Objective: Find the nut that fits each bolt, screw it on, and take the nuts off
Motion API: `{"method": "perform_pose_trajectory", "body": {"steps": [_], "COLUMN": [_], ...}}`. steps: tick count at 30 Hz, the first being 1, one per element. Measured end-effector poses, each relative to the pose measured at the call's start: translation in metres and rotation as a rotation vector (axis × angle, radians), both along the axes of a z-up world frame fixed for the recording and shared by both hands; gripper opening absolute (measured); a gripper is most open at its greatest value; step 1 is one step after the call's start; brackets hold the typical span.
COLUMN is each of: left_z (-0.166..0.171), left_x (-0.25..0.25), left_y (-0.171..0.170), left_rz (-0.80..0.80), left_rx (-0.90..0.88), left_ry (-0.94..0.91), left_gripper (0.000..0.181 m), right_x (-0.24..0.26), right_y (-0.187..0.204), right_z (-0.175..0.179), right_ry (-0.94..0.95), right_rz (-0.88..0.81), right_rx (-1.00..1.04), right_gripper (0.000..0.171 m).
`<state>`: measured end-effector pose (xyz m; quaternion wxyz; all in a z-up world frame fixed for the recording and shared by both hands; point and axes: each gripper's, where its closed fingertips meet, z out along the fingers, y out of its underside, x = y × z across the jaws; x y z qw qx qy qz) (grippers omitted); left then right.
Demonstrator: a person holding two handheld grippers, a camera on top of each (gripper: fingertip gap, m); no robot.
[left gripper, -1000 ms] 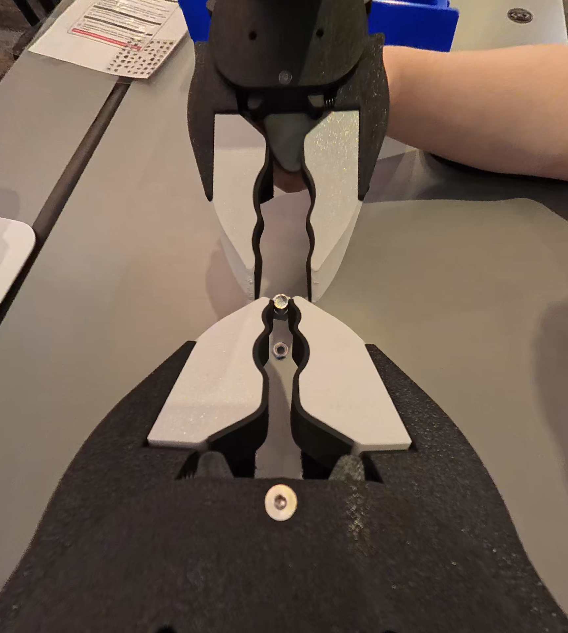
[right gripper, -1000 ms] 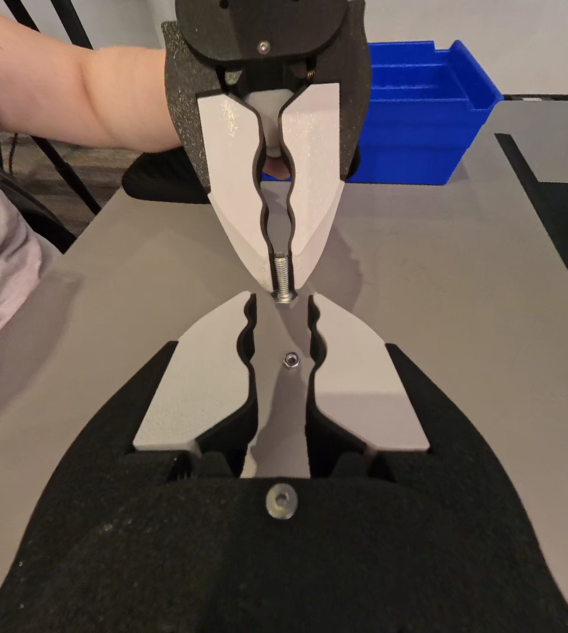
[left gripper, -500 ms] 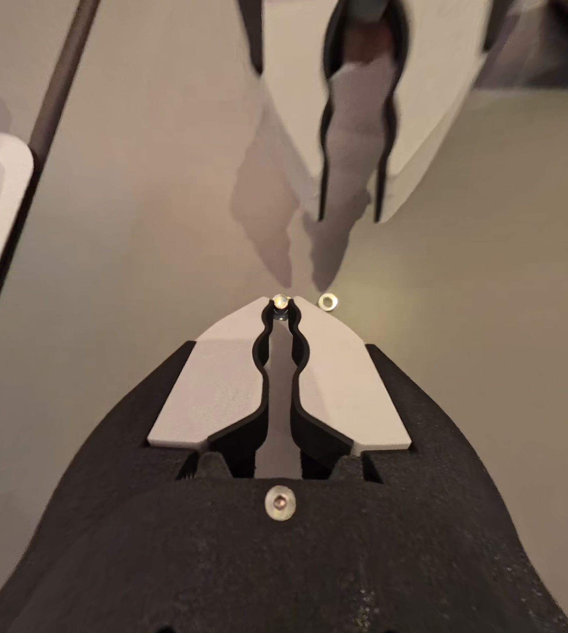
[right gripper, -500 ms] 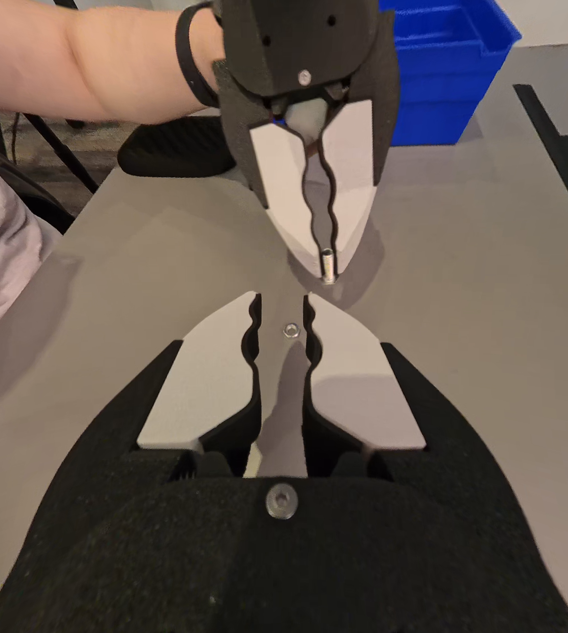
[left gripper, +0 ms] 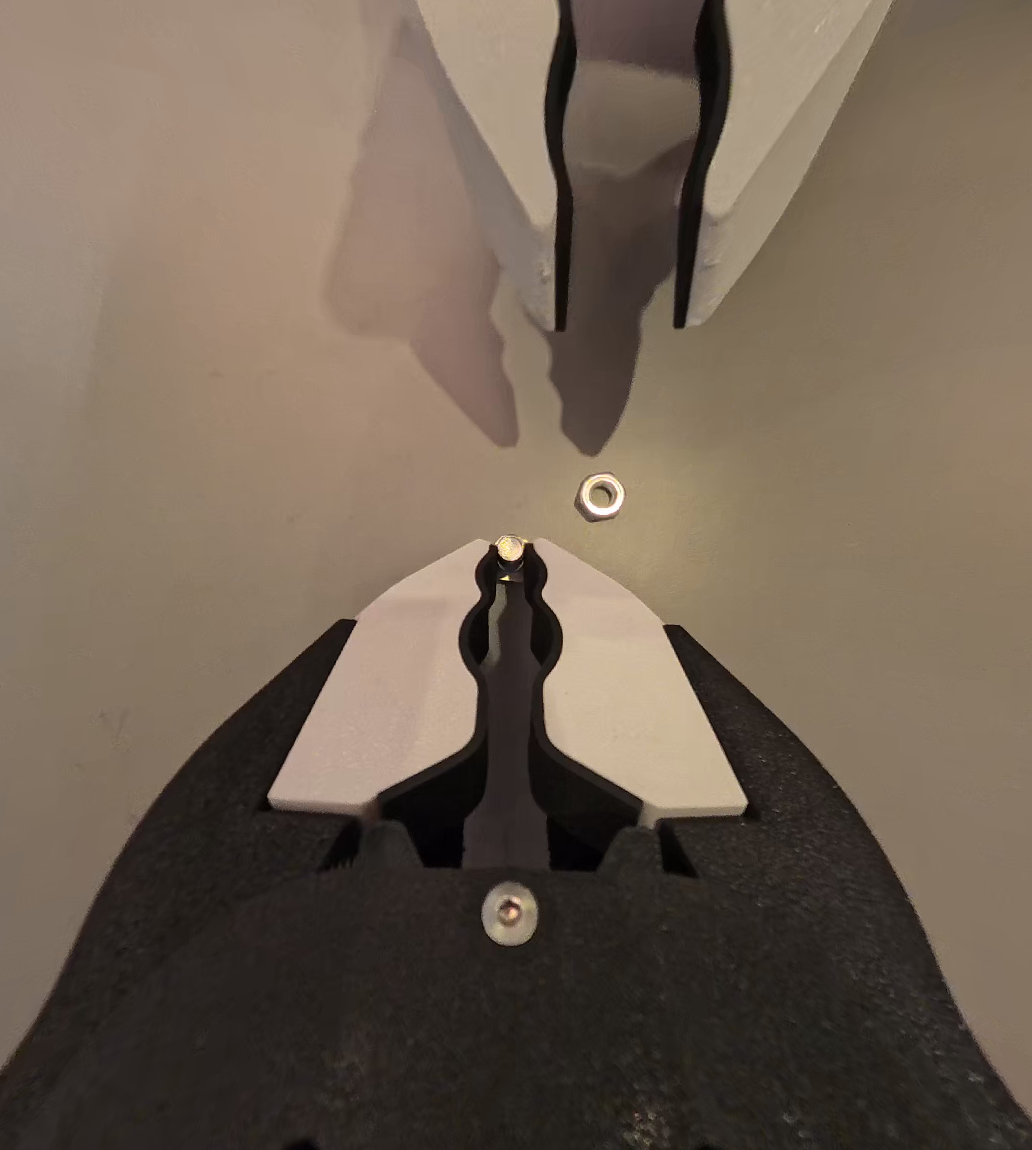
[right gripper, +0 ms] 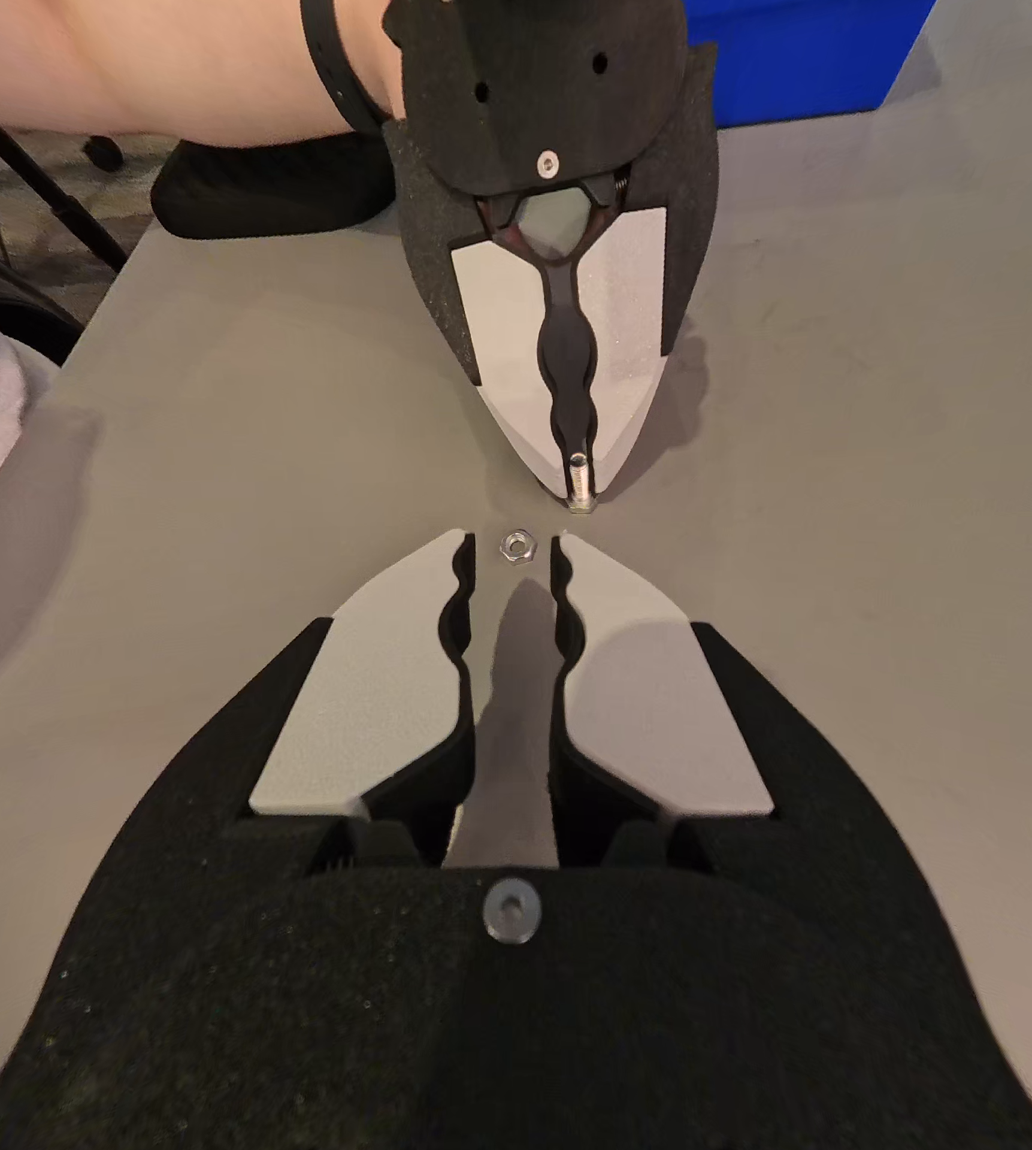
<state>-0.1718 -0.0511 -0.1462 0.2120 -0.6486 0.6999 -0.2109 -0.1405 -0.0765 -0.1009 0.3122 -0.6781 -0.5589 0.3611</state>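
While the left claw [left gripper: 510, 551] pinches the bolt [right gripper: 580, 482], the nut [right gripper: 518, 547] lies between the wide right claw's [right gripper: 513, 541] tips.

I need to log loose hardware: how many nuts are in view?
1. The nut lies flat on the grey table, between the open right gripper's fingertips, beside the bolt held by the left gripper. Others may be hidden.

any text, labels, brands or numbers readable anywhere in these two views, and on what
None: no writing, brand, number or sign shows in either view.
The nut and bolt bear no readable marks.
The left gripper, right gripper, blue bin and table are plain.
The black wristband shows no lettering.
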Motion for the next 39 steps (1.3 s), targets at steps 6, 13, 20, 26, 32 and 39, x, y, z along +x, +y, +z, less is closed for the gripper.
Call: {"method": "perform_pose_trajectory", "body": {"steps": [6, 13, 20, 26, 32, 39], "left_z": [0.0, 0.041, 0.081, 0.087, 0.09, 0.081], "left_x": [0.0, -0.012, -0.029, -0.021, -0.014, -0.014], "left_y": [0.003, 0.014, 0.008, 0.003, -0.001, -0.013], "left_rz": [0.015, 0.089, 0.112, 0.116, 0.095, 0.065], "left_rx": [0.03, 0.048, -0.069, -0.062, -0.009, -0.049], "left_ry": [-0.021, -0.19, -0.419, -0.466, -0.528, -0.574], "left_gripper": [0.02, 0.027, 0.033, 0.036, 0.034, 0.039], "right_x": [-0.011, -0.028, -0.042, -0.044, -0.04, -0.029], "right_y": [0.002, 0.018, 0.027, 0.027, 0.029, 0.023], "right_z": [-0.012, -0.013, -0.029, -0.035, -0.032, 0.032], "right_ry": [-0.031, 0.02, -0.067, -0.079, -0.097, 0.154], "right_rz": [-0.005, -0.088, -0.138, -0.135, -0.138, -0.162], "right_rx": [0.022, 0.068, 0.099, 0.08, 0.101, 0.017], "right_gripper": [0.022, 0.022, 0.021, 0.009, 0.007, 0.007]}}
